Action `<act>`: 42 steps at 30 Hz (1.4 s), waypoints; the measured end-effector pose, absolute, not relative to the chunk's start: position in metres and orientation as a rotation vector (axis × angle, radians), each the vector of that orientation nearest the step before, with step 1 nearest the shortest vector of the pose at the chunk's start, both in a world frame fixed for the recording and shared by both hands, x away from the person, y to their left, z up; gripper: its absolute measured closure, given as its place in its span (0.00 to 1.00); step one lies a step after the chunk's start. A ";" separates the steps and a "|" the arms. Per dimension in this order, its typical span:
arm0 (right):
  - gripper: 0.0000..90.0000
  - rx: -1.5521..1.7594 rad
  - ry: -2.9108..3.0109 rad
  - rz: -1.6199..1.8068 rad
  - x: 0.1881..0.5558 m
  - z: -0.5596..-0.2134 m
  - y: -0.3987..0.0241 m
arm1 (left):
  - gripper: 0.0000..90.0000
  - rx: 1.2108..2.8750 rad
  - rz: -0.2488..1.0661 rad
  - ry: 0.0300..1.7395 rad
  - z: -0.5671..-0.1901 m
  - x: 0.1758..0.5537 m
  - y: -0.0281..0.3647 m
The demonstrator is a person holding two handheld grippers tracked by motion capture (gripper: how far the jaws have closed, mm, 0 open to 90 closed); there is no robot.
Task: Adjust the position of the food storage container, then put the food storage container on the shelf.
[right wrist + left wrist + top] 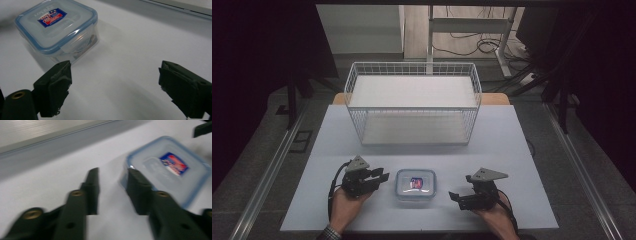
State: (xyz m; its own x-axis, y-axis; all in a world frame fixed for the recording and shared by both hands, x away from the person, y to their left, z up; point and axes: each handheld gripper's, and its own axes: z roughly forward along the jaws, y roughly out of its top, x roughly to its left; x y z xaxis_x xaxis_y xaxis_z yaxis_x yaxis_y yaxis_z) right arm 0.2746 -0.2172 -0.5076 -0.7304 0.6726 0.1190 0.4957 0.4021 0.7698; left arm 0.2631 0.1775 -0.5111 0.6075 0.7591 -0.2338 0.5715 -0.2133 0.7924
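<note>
A big white wire basket [412,102] stands in the upper middle of the high view, at the far end of the pale table [337,150]. It has a flat white floor inside. Behind the basket, at the top of the frame, a white metal stand [472,27] rises from the floor, and black cables [472,45] curl on the ground around it. A silver rail [267,175] runs down the left side of the frame, and another rail [582,170] runs down the right side. A small dark square plate [301,141] lies on the grey floor at the left, just beside the table. The far corners of the frame are very dark.
</note>
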 end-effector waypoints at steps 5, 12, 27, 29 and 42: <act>0.06 1.008 2.450 1.254 0.273 -0.507 -0.217 | 0.33 1.883 0.296 1.055 -0.509 0.249 0.184; 0.02 0.967 2.492 1.224 0.273 -0.514 -0.214 | 0.05 1.928 0.317 1.069 -0.518 0.231 0.184; 0.02 0.991 2.503 1.204 0.274 -0.507 -0.205 | 0.04 1.966 0.342 1.016 -0.523 0.240 0.177; 0.01 1.000 2.514 1.202 0.275 -0.505 -0.200 | 0.04 1.978 0.312 1.009 -0.520 0.242 0.172; 0.04 1.007 2.598 1.246 0.288 -0.495 -0.166 | 0.05 1.992 0.189 0.948 -0.510 0.261 0.147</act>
